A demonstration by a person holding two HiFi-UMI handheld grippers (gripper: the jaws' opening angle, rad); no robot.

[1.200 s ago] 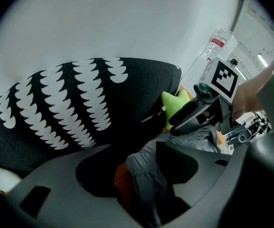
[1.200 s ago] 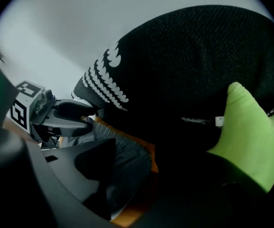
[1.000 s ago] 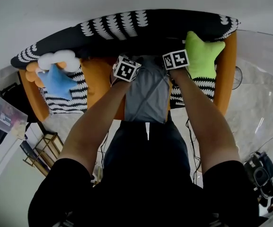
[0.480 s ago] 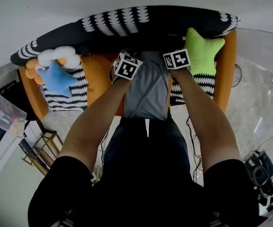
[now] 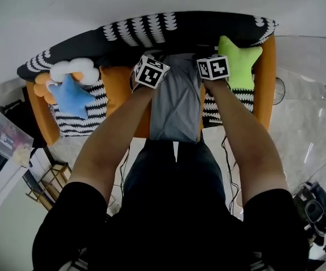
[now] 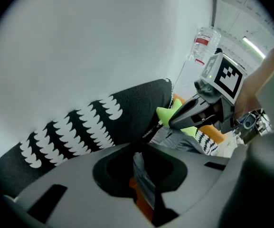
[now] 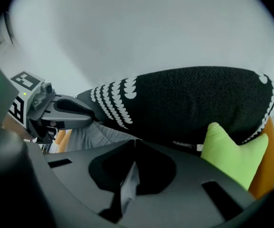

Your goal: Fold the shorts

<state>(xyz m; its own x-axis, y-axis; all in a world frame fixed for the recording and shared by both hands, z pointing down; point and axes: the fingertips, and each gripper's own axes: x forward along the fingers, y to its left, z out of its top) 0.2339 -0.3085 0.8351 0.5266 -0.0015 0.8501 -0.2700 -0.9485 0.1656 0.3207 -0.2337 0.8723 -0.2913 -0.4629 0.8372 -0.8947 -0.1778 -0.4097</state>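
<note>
L gripper (image 6: 141,167) & R gripper (image 7: 131,174) each pinch far edge of gray shorts (image 5: 177,103), jaws just been closing on fabric; shorts lie on orange sofa (image 5: 120,89).

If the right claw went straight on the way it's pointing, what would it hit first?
Probably the black, white-patterned backrest, just beyond the right claw; depth is hard to judge.

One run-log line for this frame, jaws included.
phase: grasp far edge | left gripper: jaws just closed on shorts | right gripper: shut on shorts | shorts: spread on orange sofa, unfolded
</note>
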